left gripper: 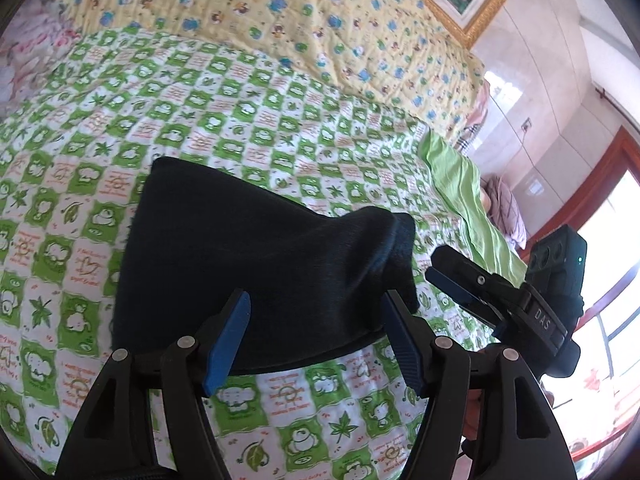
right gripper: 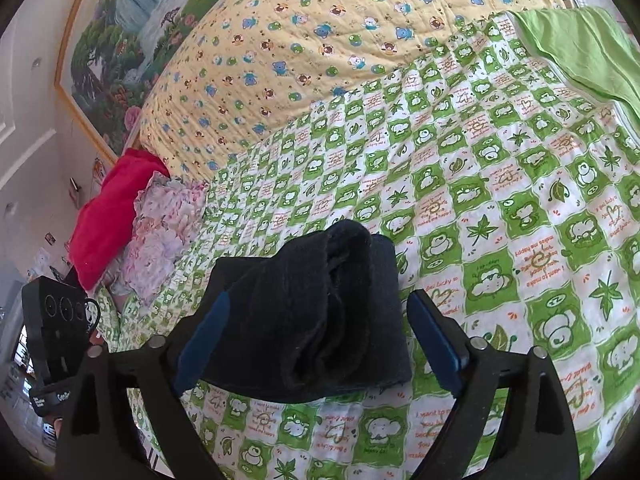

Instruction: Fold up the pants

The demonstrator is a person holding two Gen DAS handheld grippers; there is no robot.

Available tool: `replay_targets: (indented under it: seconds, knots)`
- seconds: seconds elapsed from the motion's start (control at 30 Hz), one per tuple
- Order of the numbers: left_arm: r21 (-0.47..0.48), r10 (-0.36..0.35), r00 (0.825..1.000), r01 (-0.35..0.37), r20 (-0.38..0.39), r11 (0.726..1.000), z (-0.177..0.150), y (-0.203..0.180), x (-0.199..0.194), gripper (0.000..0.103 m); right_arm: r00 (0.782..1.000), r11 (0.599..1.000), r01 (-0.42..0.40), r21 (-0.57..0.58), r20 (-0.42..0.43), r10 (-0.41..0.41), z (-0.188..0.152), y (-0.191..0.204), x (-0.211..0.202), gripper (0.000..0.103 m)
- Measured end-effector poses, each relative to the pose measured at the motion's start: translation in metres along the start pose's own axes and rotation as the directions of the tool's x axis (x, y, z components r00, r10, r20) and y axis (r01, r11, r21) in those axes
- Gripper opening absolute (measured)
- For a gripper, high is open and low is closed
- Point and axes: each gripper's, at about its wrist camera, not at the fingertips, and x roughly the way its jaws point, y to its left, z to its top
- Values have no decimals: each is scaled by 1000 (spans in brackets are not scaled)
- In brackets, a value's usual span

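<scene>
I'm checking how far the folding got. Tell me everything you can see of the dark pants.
The dark pants are navy-black, of soft, slightly fuzzy knit-looking fabric, folded into a compact bundle with rolled layers showing at one end. They lie on the green-and-white checked quilt. Each open hand-held gripper, left and right, has a finger on either side of the bundle; neither is closed on it.

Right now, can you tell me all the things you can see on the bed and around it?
pants: one, dark navy, folded bundle on the green quilt.
green quilt: one, green and white checks, covering the bed.
yellow quilt: one, yellow with small bears, behind the green one.
red cloth: one, red, at the bed's edge.
floral cloth: one, pink, beside the red cloth.
painting: one, framed landscape, on the wall.
left tongs: open, over the pants.
right tongs: open, either side of the pants.
</scene>
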Motion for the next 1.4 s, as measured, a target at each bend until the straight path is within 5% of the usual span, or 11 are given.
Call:
replay_targets:
  seconds: [0.6,1.4]
  knots:
    - [-154,71,996,-62,50,986,6,60,-19,72,996,996,84,-12,-40,-85,-7,15,16,97]
    - [-227,69,997,-72,-24,971,18,92,20,75,990,995,66,76,-126,-56,-10,-17,50,94]
